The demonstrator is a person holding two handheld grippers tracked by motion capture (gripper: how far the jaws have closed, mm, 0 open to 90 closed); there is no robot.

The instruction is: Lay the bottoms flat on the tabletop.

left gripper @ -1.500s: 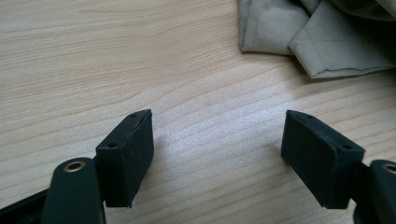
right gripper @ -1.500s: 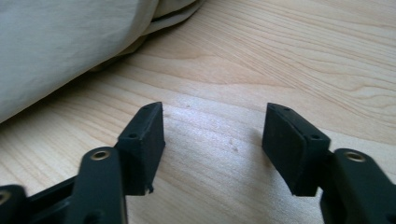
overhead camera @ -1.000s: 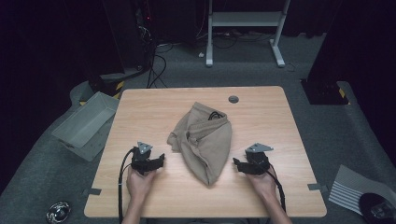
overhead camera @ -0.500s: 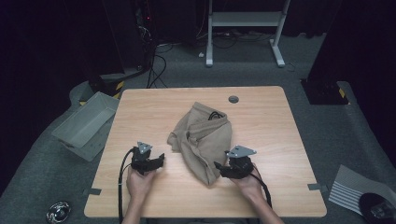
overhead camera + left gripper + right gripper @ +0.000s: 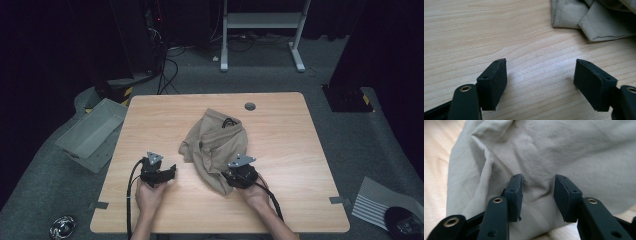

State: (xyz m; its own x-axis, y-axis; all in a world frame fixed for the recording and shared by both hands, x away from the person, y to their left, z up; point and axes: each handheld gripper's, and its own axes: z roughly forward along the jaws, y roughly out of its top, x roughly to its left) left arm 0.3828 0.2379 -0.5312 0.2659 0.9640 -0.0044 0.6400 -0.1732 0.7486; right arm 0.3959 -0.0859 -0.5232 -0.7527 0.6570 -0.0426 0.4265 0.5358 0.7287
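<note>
Right now the beige cloth (image 5: 217, 145) lies crumpled mid-desk (image 5: 300, 150). R claw (image 5: 537, 195) sits on its near edge, jaws just been closing w/ a fabric fold between them, not yet pinched. L claw (image 5: 540, 82) gapes wide over bare wood, cloth nearby.

Cloth (image 5: 216, 145) mid-table (image 5: 300, 150); bin (image 5: 90, 134) on floor left; hole (image 5: 250, 106) behind cloth
</note>
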